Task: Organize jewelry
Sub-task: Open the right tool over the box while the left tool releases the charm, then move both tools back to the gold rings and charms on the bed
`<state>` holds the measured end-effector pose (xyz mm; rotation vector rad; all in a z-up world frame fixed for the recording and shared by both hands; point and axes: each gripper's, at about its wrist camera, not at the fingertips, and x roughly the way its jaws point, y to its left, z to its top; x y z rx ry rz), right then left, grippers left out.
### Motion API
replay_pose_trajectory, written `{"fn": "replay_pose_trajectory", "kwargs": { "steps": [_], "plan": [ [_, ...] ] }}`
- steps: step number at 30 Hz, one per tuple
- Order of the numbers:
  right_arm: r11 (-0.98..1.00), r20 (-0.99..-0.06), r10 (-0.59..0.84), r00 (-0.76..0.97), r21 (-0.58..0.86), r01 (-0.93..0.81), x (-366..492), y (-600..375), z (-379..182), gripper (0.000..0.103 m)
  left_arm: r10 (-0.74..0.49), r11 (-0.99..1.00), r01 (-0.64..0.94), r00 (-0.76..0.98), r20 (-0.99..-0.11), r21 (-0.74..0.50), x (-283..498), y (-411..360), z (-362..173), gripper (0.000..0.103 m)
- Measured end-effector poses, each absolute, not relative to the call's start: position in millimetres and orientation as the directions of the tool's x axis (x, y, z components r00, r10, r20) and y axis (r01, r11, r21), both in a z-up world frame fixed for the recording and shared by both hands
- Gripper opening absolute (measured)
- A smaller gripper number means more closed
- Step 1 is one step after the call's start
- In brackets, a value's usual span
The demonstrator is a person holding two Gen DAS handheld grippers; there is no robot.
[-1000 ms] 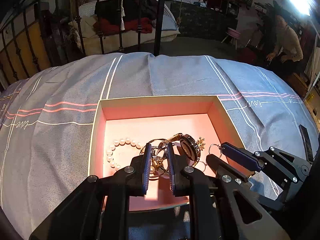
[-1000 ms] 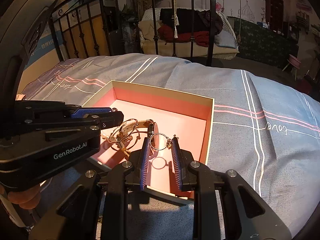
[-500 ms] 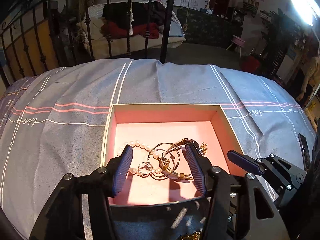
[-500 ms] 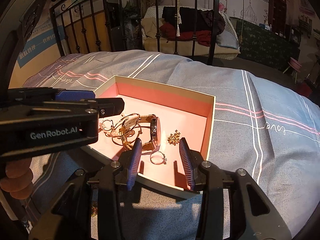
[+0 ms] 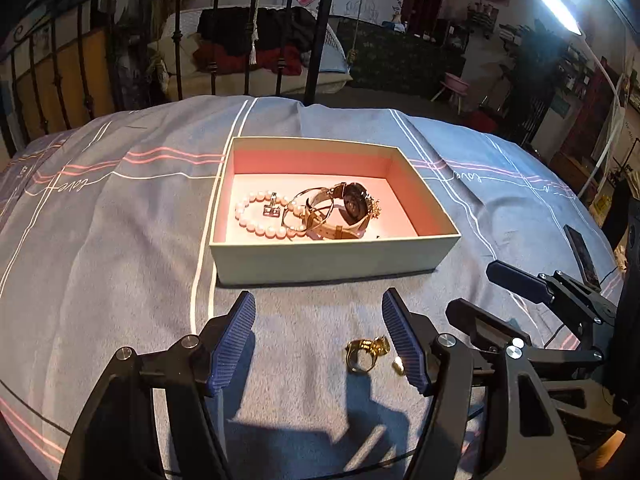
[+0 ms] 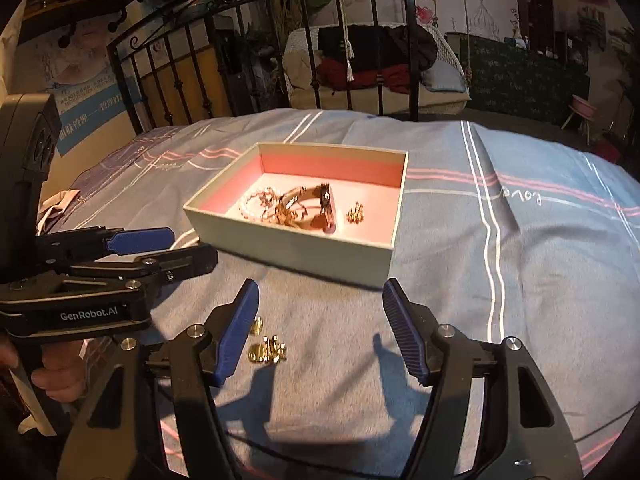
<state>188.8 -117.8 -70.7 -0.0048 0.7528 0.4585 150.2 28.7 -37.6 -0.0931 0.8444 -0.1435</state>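
Both the left gripper [image 5: 320, 338] and right gripper [image 6: 320, 330] hang empty, jaws wide apart, short of the box [image 5: 332, 254]. A gold ring [image 5: 366, 354] lies on the bedspread [image 5: 120, 240] just inside the left's right jaw. Judged next: centre on it, close, lift to the box.

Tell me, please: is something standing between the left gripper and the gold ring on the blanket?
Nothing visible does. The gold ring lies on bare blanket between the open fingers of the left gripper, near its right finger; the box stands beyond it.
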Motion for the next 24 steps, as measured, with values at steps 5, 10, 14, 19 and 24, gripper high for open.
{"fn": "replay_pose_trajectory", "kwargs": {
  "steps": [5, 10, 14, 19, 24],
  "plan": [
    [0.901, -0.701, 0.394, 0.595, 0.168, -0.399, 172.1, -125.0, -93.9, 0.065, -0.171, 0.984, 0.075, 0.62, -0.766, -0.159, 137.3, 35.7, -51.8, 0.065],
    [0.897, -0.71, 0.392, 0.585, 0.155, -0.413, 156.6, -128.8, -103.0, 0.065, -0.175, 0.984, 0.095, 0.586, -0.791, -0.148, 126.0, 32.0, -67.3, 0.064],
    [0.9, -0.712, 0.385, 0.587, 0.148, -0.411, 151.3, -131.4, -107.0, 0.065, -0.181, 0.983, 0.121, 0.577, -0.796, -0.136, 127.1, 21.5, -71.8, 0.064],
    [0.903, -0.713, 0.375, 0.593, 0.138, -0.406, 152.4, -130.4, -107.9, 0.065, -0.152, 0.987, 0.137, 0.576, -0.803, -0.088, 142.7, 11.5, -72.8, 0.064],
    [0.904, -0.724, 0.342, 0.599, 0.08, -0.419, 157.2, -122.1, -108.0, 0.065, -0.104, 0.993, 0.109, 0.587, -0.803, -0.049, 149.2, 16.5, -77.2, 0.064]
  ]
}}
